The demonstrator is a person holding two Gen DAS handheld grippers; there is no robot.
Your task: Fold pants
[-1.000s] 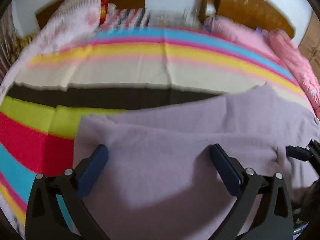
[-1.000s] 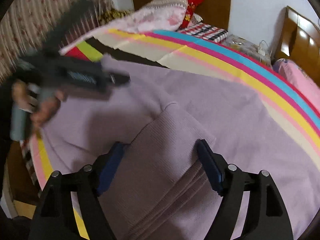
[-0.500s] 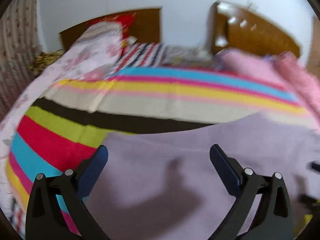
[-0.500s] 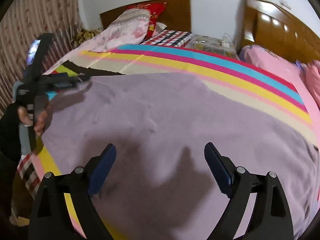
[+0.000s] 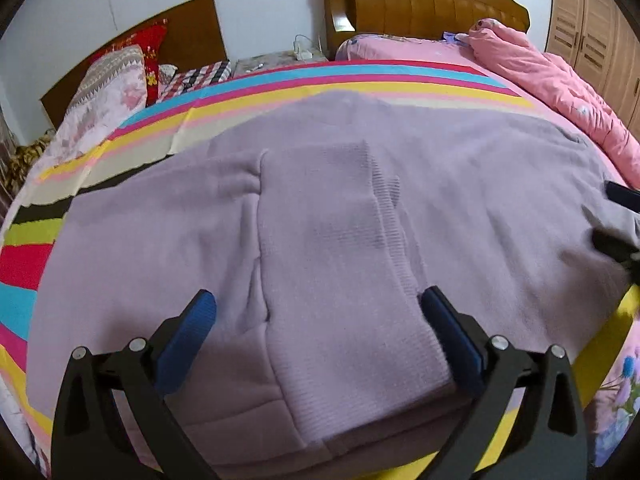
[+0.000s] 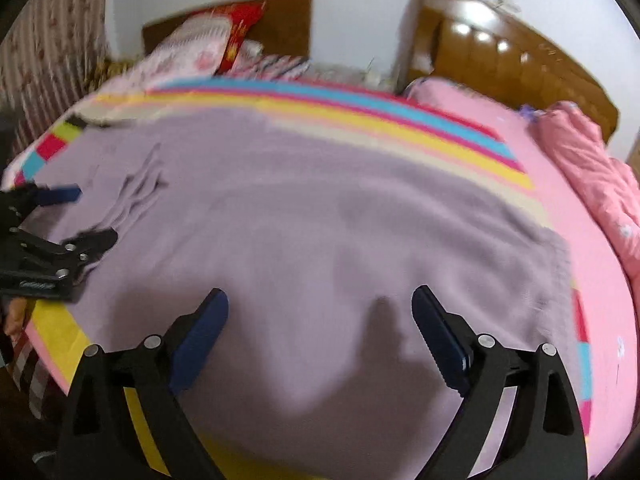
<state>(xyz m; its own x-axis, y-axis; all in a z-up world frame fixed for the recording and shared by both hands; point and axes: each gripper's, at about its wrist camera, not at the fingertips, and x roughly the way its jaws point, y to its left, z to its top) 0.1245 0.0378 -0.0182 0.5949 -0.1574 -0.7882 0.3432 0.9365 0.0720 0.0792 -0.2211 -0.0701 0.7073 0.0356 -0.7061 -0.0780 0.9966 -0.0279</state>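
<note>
pants: lilac knit pants (image 5: pixel 328 216) lie spread across the near half of the bed (image 5: pixel 360 80), on its striped cover; a ribbed band is folded over the middle, running from the near edge toward the far side.
left tool: the left tool (image 5: pixel 316 332) stands released, wide apart, with the ribbed fold between its pads; no pad presses the cloth.
right tool: the right tool (image 6: pixel 320 336) has just been spreading its jaws and now stands released above flat cloth, nothing gripped between them.
other view: the left tool also shows at the left edge of the right camera, over the pants' left end.
stage: a judgement only: one fold looks laid, and both tools seem free to take new corners.
risk 1: the ribbed band lies a little askew, so a grip taken on it alone could drag the top layer and leave the lower one behind.
risk 2: the near edge of the pants hangs close to the bed's near edge; a pull toward the near side could slide the whole garment off.
risk 3: soft knit bunches; uneven lifts by the two tools would crease the next fold.
risk 4: the right view is blurred, so the right end's edge is hard to judge.
writing: small pale lettering on the left tool's body in the right view, too blurred to read; no other brand or label is readable.
</note>
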